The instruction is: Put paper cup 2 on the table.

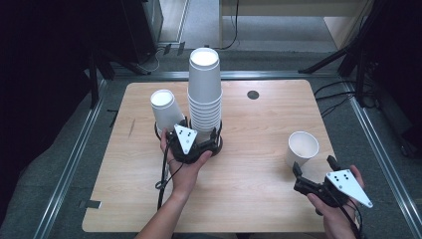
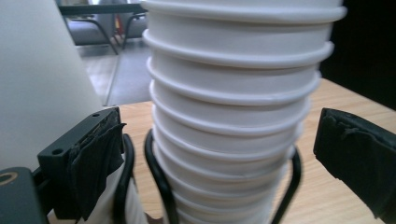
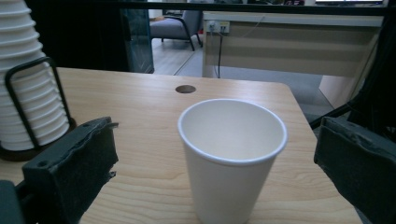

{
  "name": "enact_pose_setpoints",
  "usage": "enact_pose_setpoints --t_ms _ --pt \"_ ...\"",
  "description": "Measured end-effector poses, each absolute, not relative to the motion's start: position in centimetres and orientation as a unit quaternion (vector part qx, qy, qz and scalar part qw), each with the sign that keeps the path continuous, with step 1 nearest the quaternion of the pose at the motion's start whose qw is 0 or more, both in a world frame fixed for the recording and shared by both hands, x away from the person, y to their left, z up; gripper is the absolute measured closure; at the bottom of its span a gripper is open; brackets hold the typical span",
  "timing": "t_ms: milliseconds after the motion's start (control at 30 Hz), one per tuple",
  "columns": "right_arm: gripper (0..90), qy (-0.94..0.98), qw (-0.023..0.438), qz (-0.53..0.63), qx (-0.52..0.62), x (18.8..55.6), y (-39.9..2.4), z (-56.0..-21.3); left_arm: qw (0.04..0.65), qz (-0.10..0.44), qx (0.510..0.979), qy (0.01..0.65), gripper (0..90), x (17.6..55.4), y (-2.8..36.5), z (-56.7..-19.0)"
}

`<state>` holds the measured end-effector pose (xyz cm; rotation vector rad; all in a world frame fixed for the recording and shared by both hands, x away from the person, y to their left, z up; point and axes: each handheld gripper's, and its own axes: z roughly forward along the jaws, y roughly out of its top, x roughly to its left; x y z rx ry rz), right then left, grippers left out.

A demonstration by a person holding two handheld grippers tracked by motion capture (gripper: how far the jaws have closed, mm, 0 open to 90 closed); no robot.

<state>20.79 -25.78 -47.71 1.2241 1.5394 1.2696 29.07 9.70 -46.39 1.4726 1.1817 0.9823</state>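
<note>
- White paper cup stack (image 1: pixel 204 89) stands inverted in a black wire holder (image 2: pixel 159 182) at the table's (image 1: pixel 249 199) middle; a second short stack (image 1: pixel 165 109) stands just left of it.
- My left gripper (image 1: pixel 191 144) has jaws apart, flanking the tall stack's base.
- My right gripper (image 1: pixel 313 172) has jaws apart, behind a single upright cup (image 1: pixel 301 148) near the table's right edge.
</note>
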Motion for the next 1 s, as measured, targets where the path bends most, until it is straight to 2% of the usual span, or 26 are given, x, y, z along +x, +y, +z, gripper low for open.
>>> enact_pose_setpoints --t_ms 600,867,1000 --pt "0.0 0.592 0.38 0.551 0.449 21.3 -21.1 -40.7 0.497 0.405 0.6 0.479 1.7 29.7 9.0 -46.3" --pt "0.0 0.602 0.369 0.562 0.432 22.3 -18.4 -38.8 0.503 0.394 0.598 0.483 1.8 29.9 9.2 -46.2" --pt "0.0 0.605 0.364 0.566 0.426 23.1 -17.0 -38.1 0.508 0.391 0.598 0.481 5.4 29.9 9.2 -46.2"
